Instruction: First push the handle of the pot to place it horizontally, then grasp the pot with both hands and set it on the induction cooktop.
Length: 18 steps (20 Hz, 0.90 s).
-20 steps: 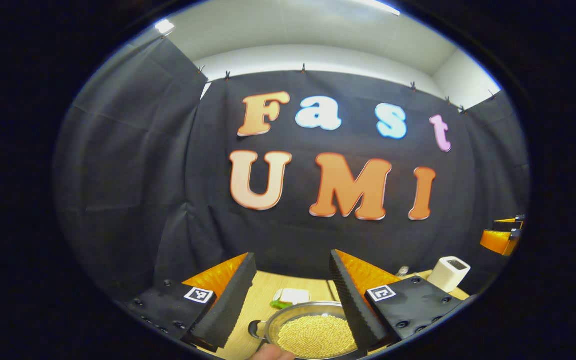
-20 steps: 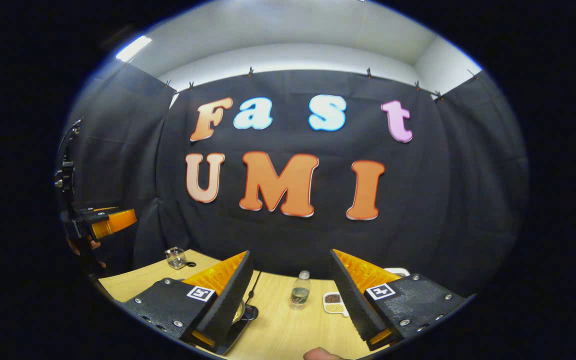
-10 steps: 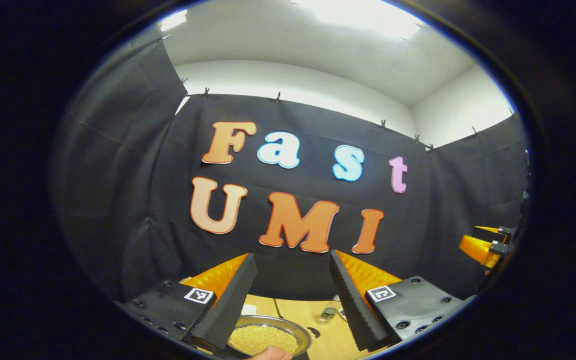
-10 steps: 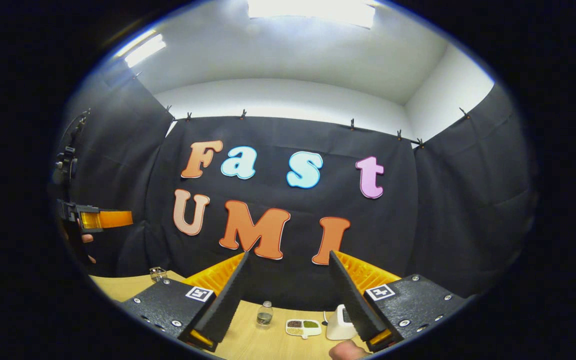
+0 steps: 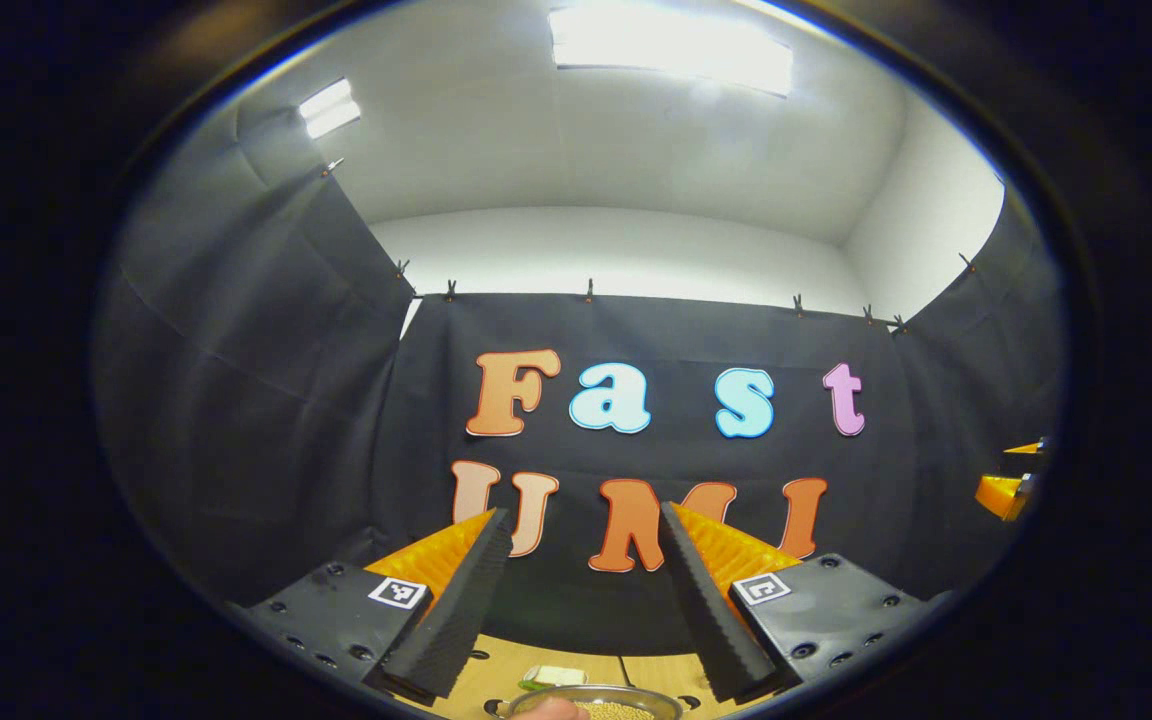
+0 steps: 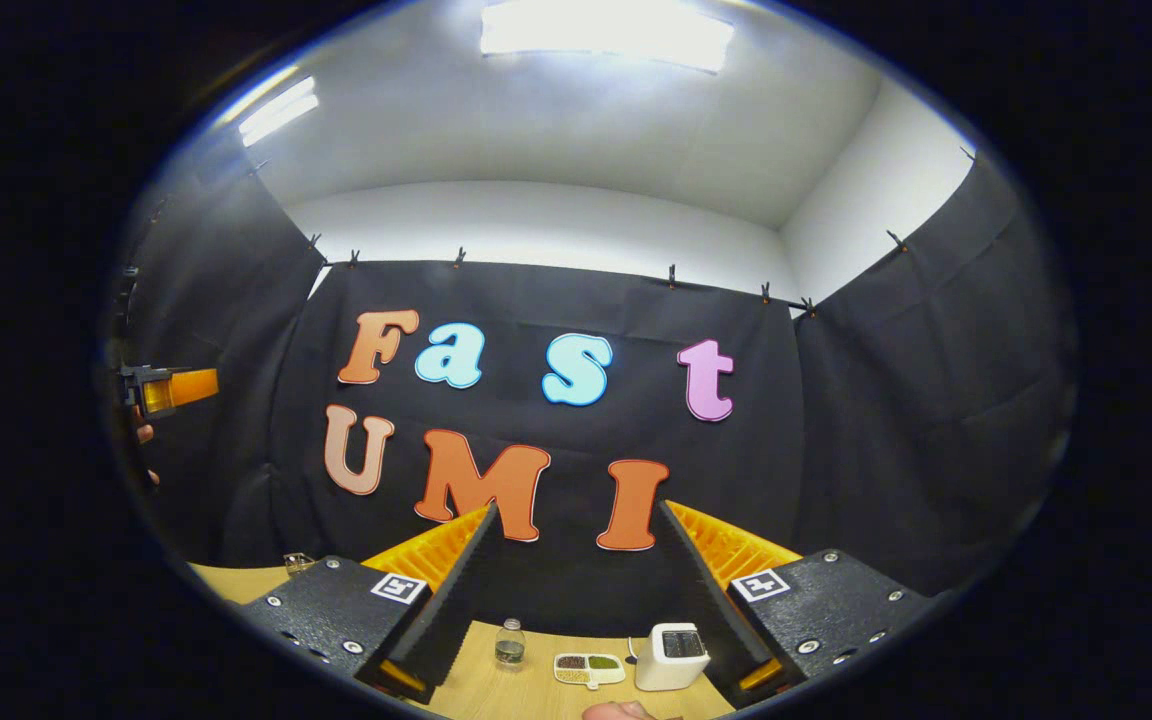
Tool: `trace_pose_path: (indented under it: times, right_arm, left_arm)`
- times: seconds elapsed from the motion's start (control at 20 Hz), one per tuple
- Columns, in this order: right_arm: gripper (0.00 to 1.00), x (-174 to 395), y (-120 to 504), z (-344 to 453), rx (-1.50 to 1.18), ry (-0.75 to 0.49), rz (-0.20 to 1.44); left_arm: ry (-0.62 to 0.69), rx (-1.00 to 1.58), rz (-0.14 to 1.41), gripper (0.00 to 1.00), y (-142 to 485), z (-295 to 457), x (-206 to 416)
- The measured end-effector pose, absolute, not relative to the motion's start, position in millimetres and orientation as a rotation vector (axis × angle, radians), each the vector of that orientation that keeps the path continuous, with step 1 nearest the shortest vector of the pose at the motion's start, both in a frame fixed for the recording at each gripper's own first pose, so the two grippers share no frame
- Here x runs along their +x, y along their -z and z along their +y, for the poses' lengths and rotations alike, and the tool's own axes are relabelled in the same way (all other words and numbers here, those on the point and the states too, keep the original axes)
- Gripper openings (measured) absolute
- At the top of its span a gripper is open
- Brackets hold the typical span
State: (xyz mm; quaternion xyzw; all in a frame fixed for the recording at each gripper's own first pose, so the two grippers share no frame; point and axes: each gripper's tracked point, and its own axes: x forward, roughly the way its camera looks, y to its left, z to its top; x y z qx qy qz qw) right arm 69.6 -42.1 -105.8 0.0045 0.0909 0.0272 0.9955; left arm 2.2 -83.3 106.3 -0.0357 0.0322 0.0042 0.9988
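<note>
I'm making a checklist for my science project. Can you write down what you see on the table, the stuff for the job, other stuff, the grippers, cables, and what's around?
Surface: wooden table, seen at the bottom of both views.
Job's things: pot holding yellowish grains, at the bottom edge of the left gripper view; cooktop: nothing seen.
Clutter: bottle, divided dish, white box, glass, green and white item.
Grippers: left gripper open, holding nothing; right gripper open, holding nothing; both raised above the table.
Cables: a thin cord may run behind the white box, unclear.
Surroundings: black cloth wall, white ceiling with lights.
</note>
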Motion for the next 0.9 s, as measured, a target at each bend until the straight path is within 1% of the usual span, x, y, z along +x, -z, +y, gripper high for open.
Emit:
trace_pose_path:
  times: [0.1,0.25,0.3,0.35,0.4,0.55,0.7,0.75,0.8,0.9]
  right_arm:
    - [0.95,69,99,-40,0.026,-0.070,0.173]
    - [0.97,68,90,-40,-0.004,-0.055,0.154]
    - [0.95,67,89,-38,-0.007,-0.045,0.160]
    - [0.97,64,89,-36,0.000,-0.040,0.170]
    - [0.95,62,87,-33,0.008,-0.050,0.175]
    - [0.95,56,74,-16,0.023,-0.113,0.139]
    - [0.95,61,79,-24,0.031,-0.080,0.137]
    - [0.95,60,82,-25,0.039,-0.076,0.139]
    - [0.95,58,83,-23,0.047,-0.080,0.140]
    - [0.95,59,86,-18,0.047,-0.101,0.141]
  left_arm:
    - [0.067,-0.100,0.122,0.99,-107,-101,-9]
    - [0.094,-0.066,0.146,0.97,-121,-100,-16]
    - [0.105,-0.062,0.144,0.96,-126,-106,-18]
    - [0.106,-0.049,0.133,0.95,-132,-106,-21]
    - [0.100,-0.034,0.122,0.98,-137,-102,-24]
    - [0.083,-0.005,0.087,0.98,-146,-91,-22]
    - [0.056,-0.001,0.087,0.98,-138,-77,-18]
    - [0.046,-0.005,0.087,0.95,-137,-71,-16]
    - [0.049,-0.004,0.076,0.98,-136,-67,-15]
    - [0.057,0.004,0.042,0.98,-138,-60,-8]
